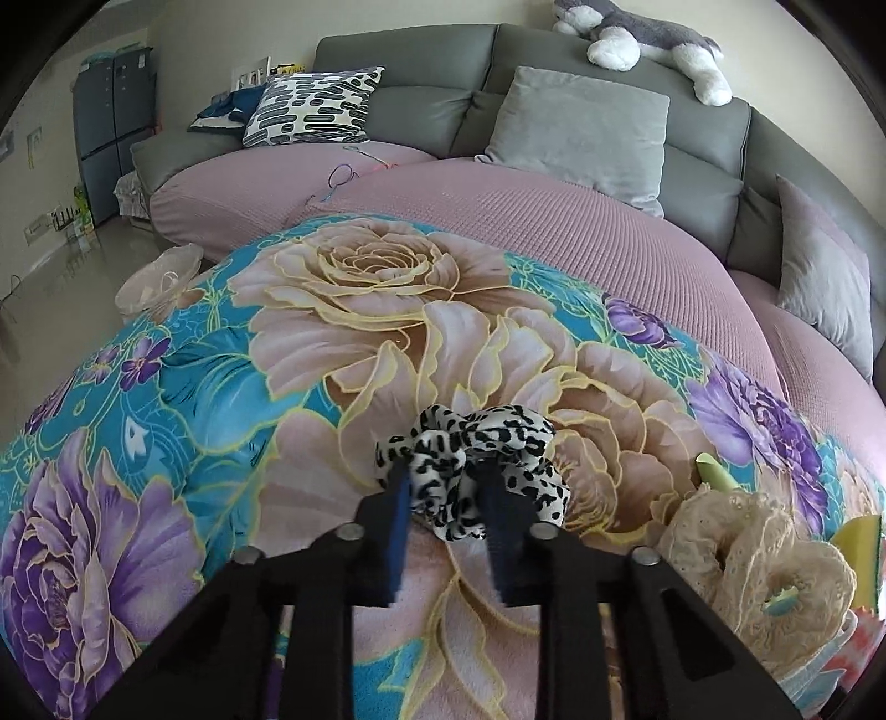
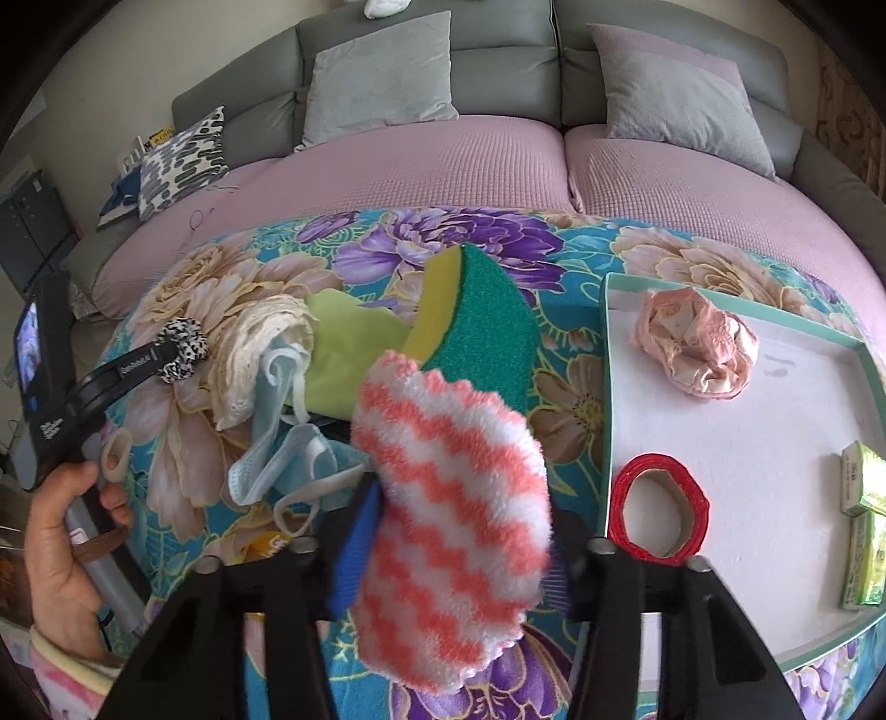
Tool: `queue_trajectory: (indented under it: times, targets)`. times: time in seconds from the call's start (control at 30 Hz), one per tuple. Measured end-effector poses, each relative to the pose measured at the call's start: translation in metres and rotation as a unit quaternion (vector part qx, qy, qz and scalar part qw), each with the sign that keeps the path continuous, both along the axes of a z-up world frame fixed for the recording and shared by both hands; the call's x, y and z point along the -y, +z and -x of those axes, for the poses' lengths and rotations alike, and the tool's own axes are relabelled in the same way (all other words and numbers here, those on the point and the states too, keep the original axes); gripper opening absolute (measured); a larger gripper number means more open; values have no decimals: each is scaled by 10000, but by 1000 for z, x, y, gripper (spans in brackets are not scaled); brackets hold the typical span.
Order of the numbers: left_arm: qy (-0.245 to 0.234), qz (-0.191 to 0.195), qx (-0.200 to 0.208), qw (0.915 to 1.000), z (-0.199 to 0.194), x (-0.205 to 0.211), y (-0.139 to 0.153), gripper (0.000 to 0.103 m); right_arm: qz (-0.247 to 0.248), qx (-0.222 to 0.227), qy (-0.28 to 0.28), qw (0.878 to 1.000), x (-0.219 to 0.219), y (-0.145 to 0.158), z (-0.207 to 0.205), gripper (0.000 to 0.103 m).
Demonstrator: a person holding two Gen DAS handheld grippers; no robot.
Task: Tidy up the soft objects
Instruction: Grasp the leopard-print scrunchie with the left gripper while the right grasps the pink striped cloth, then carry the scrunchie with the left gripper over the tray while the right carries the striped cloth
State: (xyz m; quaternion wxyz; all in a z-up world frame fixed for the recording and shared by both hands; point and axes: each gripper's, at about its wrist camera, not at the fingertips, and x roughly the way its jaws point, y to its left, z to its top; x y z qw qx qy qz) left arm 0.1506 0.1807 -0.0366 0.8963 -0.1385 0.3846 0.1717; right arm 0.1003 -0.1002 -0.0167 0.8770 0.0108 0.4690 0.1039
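Note:
My left gripper (image 1: 446, 476) is shut on a black-and-white spotted scrunchie (image 1: 498, 443) resting on the floral blanket (image 1: 221, 360); the same gripper and scrunchie (image 2: 183, 343) show at the left of the right wrist view. My right gripper (image 2: 459, 531) is shut on a fluffy coral-and-white zigzag cloth (image 2: 454, 498) held above the blanket. A cream lace piece (image 2: 260, 343), a blue face mask (image 2: 288, 443), a lime cloth (image 2: 354, 343) and a green-yellow sponge (image 2: 470, 321) lie in a pile just beyond it. The cream lace (image 1: 764, 554) sits right of my left gripper.
A white tray with a teal rim (image 2: 606, 343) lies at right, holding a pink lace item (image 2: 698, 349), a red ribbon roll (image 2: 659, 509) and green packets (image 2: 869, 515). Behind are the pink-covered sofa (image 2: 443, 166), grey cushions (image 1: 581, 127) and a plush dog (image 1: 648, 39).

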Motion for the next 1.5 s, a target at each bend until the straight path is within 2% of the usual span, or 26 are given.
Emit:
queue_trajectory:
  times: [0.07,0.13,0.2,0.27,0.63,0.77,1.07,1.27,1.5]
  targets:
    - [-5,96,27,9999,2,-2,2,17,-14,2,64,10000,-2,1,1,35]
    - [-10,147,43,9999,5,-2,7,15,-52,29,149,9999,-4,3,4,32]
    - [-29,134,67,9999,8,0,13,15,-128,41,220,9997,-5,4,5,24]
    - [-53,60,102,9999,12,4,21,14,-251,38,279,9993,-5,5,6,8]
    - [-221,-207,360,9989,59,27,55,14,-777,214,497,9955,0,20,19,7]
    - [-313,-242,632,9972,69,37,73,14,-944,337,585,9932,4,30,25,6]
    - [-471,-342,1096,9923,82,57,106,14,-1571,1002,644,9804,28,72,50,6]
    - [-678,-399,1404,9870,94,77,129,14,-1859,1565,528,9686,50,104,71,6]
    - [-1117,-391,1575,9804,99,114,142,14,-1582,1874,-176,9693,97,118,84,6]
